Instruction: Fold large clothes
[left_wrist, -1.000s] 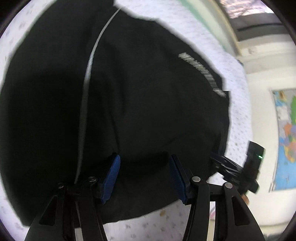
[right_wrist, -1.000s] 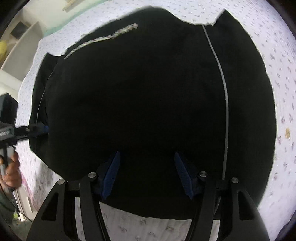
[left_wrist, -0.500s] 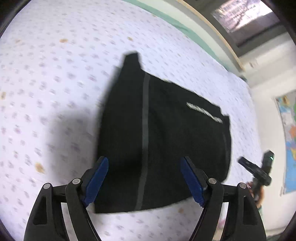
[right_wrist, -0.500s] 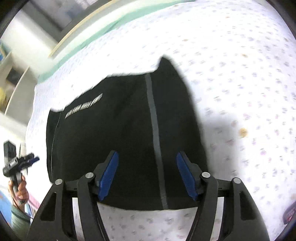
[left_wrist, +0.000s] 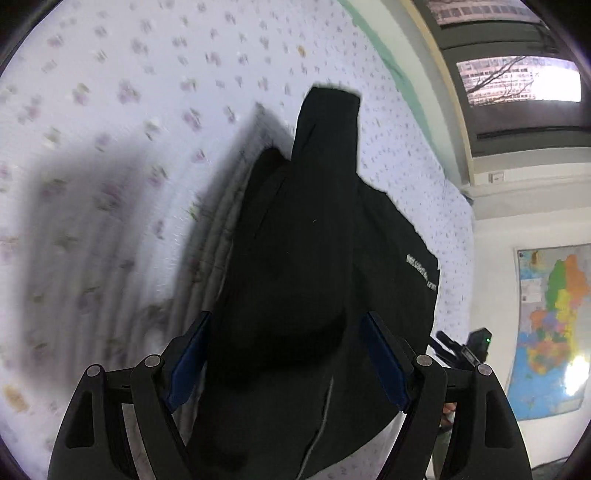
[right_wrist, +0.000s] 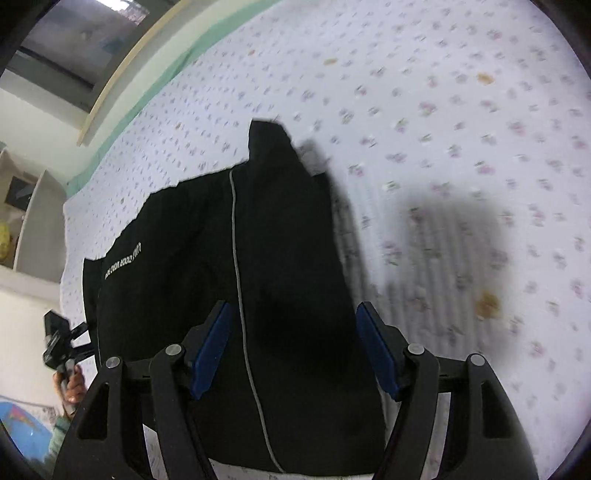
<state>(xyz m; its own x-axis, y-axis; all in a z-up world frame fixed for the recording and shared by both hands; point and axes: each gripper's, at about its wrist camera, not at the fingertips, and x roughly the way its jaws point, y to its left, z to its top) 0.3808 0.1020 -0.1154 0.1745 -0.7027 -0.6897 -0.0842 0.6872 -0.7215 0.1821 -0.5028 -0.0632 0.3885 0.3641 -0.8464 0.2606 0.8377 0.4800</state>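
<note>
A black garment (left_wrist: 306, 266) with a thin grey stripe and white lettering lies folded on a white flowered bedsheet (left_wrist: 110, 110). It also shows in the right wrist view (right_wrist: 236, 280), with a narrow black end pointing away. My left gripper (left_wrist: 284, 354) is open, its blue pads on either side of the cloth's near edge, holding nothing. My right gripper (right_wrist: 295, 347) is open over the near edge too, empty. Each gripper shows small in the other's view, at the garment's far side.
The bedsheet (right_wrist: 461, 147) spreads wide around the garment, with a few brown spots. A green bed edge and a window (left_wrist: 517, 81) are at the back. A coloured wall map (left_wrist: 550, 325) hangs at the right. Shelves (right_wrist: 29, 221) stand at the left.
Both grippers have come back down close over the garment after pulling away half a second ago. The cloth looks narrower, with a fold bulging on one side.
</note>
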